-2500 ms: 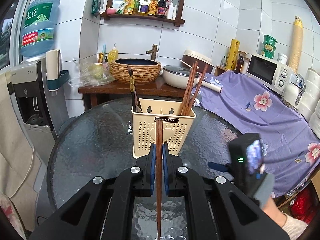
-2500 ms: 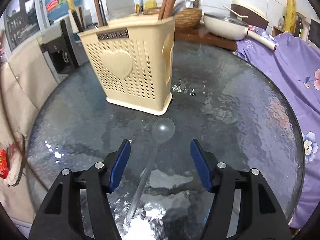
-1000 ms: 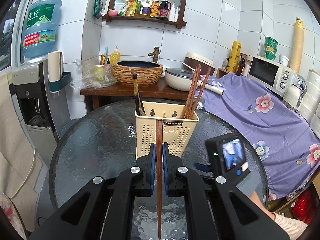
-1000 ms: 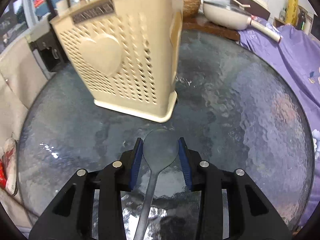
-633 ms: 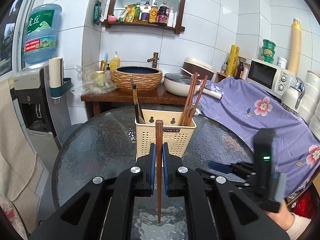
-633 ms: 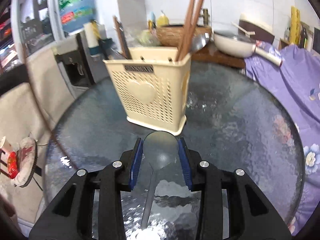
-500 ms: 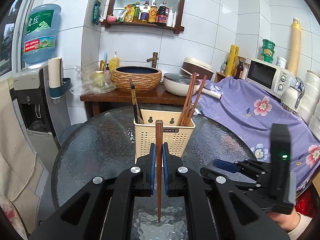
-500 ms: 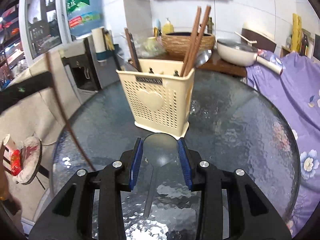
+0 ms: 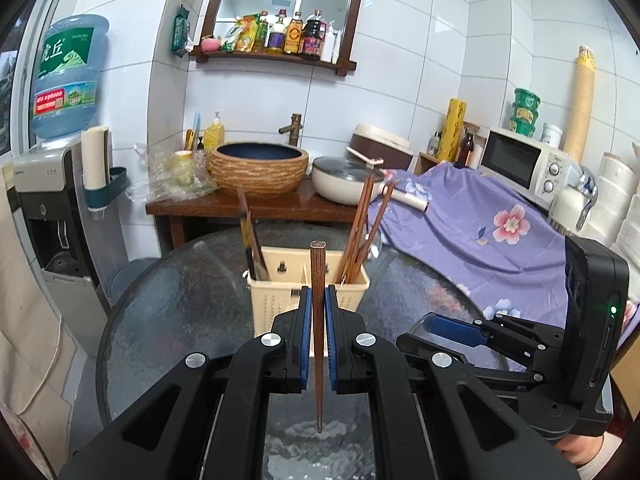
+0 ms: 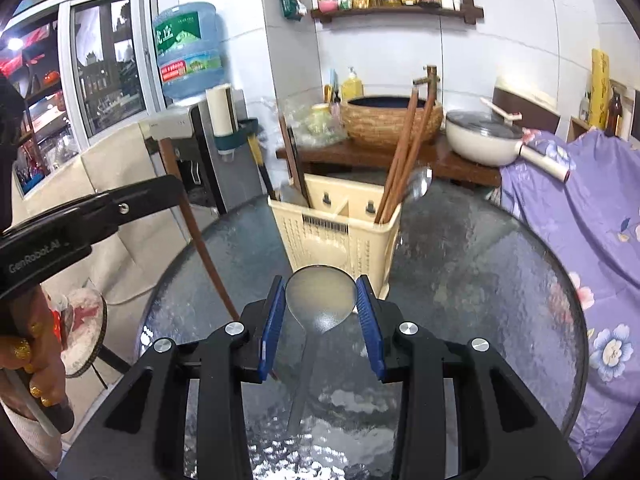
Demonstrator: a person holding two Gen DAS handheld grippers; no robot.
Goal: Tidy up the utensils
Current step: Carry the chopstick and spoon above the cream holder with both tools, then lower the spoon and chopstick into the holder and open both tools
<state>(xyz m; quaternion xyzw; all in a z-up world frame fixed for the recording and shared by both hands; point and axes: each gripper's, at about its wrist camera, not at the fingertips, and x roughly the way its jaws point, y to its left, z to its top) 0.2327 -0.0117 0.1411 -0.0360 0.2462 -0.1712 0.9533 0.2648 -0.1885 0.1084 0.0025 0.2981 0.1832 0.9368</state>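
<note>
My left gripper [image 9: 318, 312] is shut on a brown wooden chopstick [image 9: 318, 280], held above the glass table in front of the beige utensil holder [image 9: 276, 304]. My right gripper [image 10: 322, 312] is shut on the bowl of a clear plastic spoon [image 10: 320, 300], lifted off the table, with the holder [image 10: 340, 236] just beyond it. The holder has brown chopsticks [image 10: 404, 160] and a metal spoon [image 10: 418, 186] in its right compartment and dark utensils [image 10: 292, 168] on the left. The left gripper's chopstick also shows in the right wrist view [image 10: 200, 240]. The right gripper shows at the right of the left wrist view [image 9: 456, 330].
The round glass table [image 10: 480, 264] carries the holder. Behind it stand a wooden bench with a woven basin [image 9: 260, 170] and a white pan [image 9: 344, 180]. A purple flowered cloth [image 9: 480, 224] lies to the right and a water dispenser [image 9: 48, 200] to the left.
My right gripper closed on the clear spoon and lifted it off the table. Both grippers rose and drew back from the holder. The left gripper kept its chopstick.
</note>
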